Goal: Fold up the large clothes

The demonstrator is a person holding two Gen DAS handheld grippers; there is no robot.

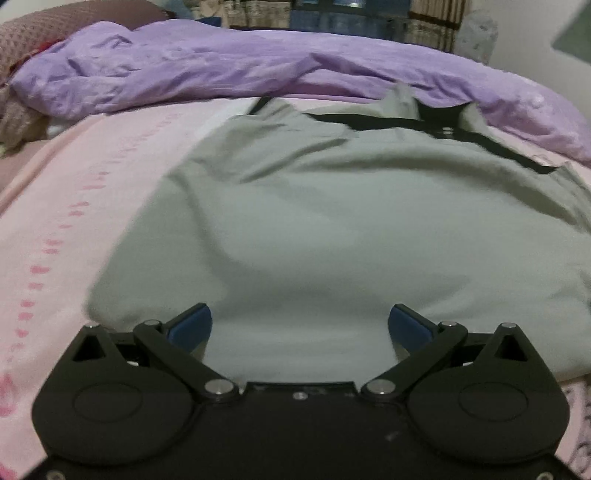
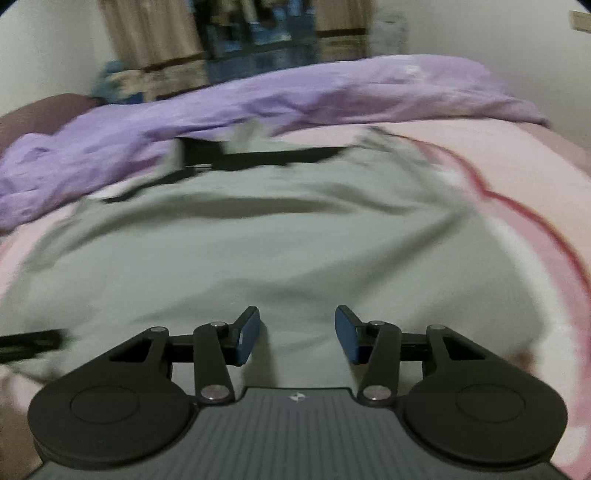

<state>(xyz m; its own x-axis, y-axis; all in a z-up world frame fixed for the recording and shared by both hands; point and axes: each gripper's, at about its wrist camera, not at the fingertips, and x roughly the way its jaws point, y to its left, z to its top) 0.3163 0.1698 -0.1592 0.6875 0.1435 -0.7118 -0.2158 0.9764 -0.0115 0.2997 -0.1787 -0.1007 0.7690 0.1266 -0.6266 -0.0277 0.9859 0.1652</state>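
A large pale grey-green garment (image 1: 314, 229) with black trim (image 1: 369, 123) at its far end lies spread on the bed. It also fills the right wrist view (image 2: 258, 251), blurred. My left gripper (image 1: 299, 325) is open and empty, its blue pads (image 1: 192, 325) low over the garment's near edge. My right gripper (image 2: 297, 332) is open and empty, held over the near part of the garment. A black strip (image 2: 29, 341) shows at the left edge of the right wrist view.
A pink sheet (image 1: 74, 192) covers the bed, with a red wavy line (image 2: 535, 221) on its right side. A crumpled purple blanket (image 1: 184, 70) lies along the far side. A brownish pillow (image 1: 33, 40) sits far left. Curtains (image 2: 147, 33) hang behind.
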